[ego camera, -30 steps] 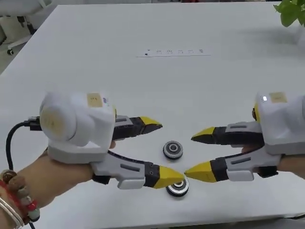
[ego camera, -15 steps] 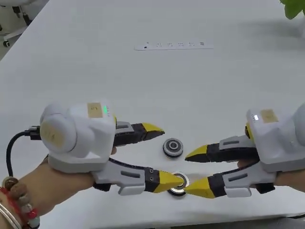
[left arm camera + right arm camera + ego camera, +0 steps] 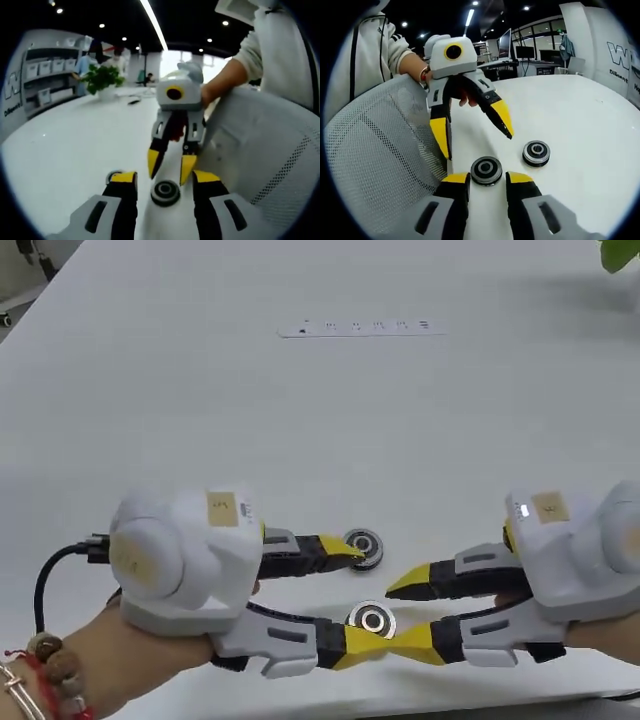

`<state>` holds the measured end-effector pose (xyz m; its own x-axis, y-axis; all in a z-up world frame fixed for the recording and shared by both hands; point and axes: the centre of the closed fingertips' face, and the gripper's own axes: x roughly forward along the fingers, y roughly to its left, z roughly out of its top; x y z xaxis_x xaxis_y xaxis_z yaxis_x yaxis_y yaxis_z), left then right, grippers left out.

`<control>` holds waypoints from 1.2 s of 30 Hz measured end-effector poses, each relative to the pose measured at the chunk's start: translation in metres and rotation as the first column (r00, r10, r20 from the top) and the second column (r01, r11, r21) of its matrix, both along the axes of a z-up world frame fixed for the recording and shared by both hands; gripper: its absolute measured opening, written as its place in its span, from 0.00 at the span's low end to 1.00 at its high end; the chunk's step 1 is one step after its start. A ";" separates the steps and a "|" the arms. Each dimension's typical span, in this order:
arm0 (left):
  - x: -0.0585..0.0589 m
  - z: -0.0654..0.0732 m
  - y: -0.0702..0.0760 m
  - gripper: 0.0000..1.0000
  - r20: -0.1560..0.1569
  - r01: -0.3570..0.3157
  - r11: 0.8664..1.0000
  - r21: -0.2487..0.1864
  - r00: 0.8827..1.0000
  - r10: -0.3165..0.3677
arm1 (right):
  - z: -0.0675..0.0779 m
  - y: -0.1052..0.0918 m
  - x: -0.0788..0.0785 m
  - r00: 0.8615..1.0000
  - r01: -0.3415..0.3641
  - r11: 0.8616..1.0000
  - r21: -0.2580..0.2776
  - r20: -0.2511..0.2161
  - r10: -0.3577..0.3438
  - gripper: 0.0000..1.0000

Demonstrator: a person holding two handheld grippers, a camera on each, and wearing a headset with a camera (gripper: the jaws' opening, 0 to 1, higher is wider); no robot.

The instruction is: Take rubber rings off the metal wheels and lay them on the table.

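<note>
One broad white surface [image 3: 300, 410] carries everything, and its near edge is cut off at the bottom of the head view. Next in size, a grey mesh chair back [image 3: 375, 145] crowds one side of the right gripper view.

Now the left gripper [image 3: 372, 598], coming in from the left: jaws spread wide apart, gripping nothing. The right gripper [image 3: 392, 617] faces it, jaws also apart, though with a narrower gap. Their lower yellow tips meet nose to nose, and I cannot tell whether they touch.

Far back lies a pale power strip [image 3: 362, 329], its markings too small to read.

On to the near wheel [image 3: 372, 620]. It lies flat between both pairs of tips, which hide its front edge in the head view. In the right gripper view it sits just ahead of that gripper's two tips, and contact is impossible to judge.

The far wheel [image 3: 363, 544] lies flat just behind it, close but apart. The left gripper's upper tip covers its left edge, and in the left gripper view just a sliver peeks past a jaw.

Smallest of all, a dark ring [image 3: 476, 171] circles the near wheel's bright hub. Rubber or metal is hard to make out.
</note>
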<state>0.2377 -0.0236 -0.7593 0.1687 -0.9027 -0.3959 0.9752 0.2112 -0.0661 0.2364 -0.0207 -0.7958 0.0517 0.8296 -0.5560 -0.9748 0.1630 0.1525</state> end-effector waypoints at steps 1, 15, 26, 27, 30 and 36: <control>0.000 -0.002 0.000 0.42 -0.001 0.002 1.000 0.004 1.000 -0.002 | -0.001 0.000 -0.001 1.000 -0.002 1.000 -0.003 -0.001 0.002 0.24; -0.001 -0.020 -0.004 0.24 0.007 0.015 0.999 0.045 1.000 -0.016 | -0.010 -0.001 -0.003 1.000 -0.015 0.999 -0.034 -0.001 0.015 0.20; -0.002 -0.029 -0.004 0.18 0.032 0.026 0.996 0.088 0.999 -0.029 | -0.010 -0.001 -0.003 0.999 -0.029 0.999 -0.043 0.022 0.030 0.19; -0.002 -0.029 -0.004 0.18 0.031 0.025 0.996 0.085 0.999 -0.028 | -0.010 -0.001 -0.003 0.999 -0.029 0.999 -0.043 0.022 0.030 0.19; -0.002 -0.029 -0.003 0.15 0.042 0.027 0.996 0.083 0.999 -0.031 | -0.010 -0.001 -0.003 0.999 -0.029 0.999 -0.046 0.025 0.030 0.18; -0.002 -0.029 -0.002 0.15 0.040 0.024 0.997 0.077 0.999 -0.027 | -0.011 -0.002 -0.002 0.999 -0.029 0.998 -0.053 0.029 0.031 0.16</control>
<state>0.2361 -0.0259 -0.7885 0.1634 -0.8743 -0.4570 0.9819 0.1890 -0.0105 0.2342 -0.0229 -0.8069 0.0440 0.8007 -0.5975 -0.9833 0.1404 0.1158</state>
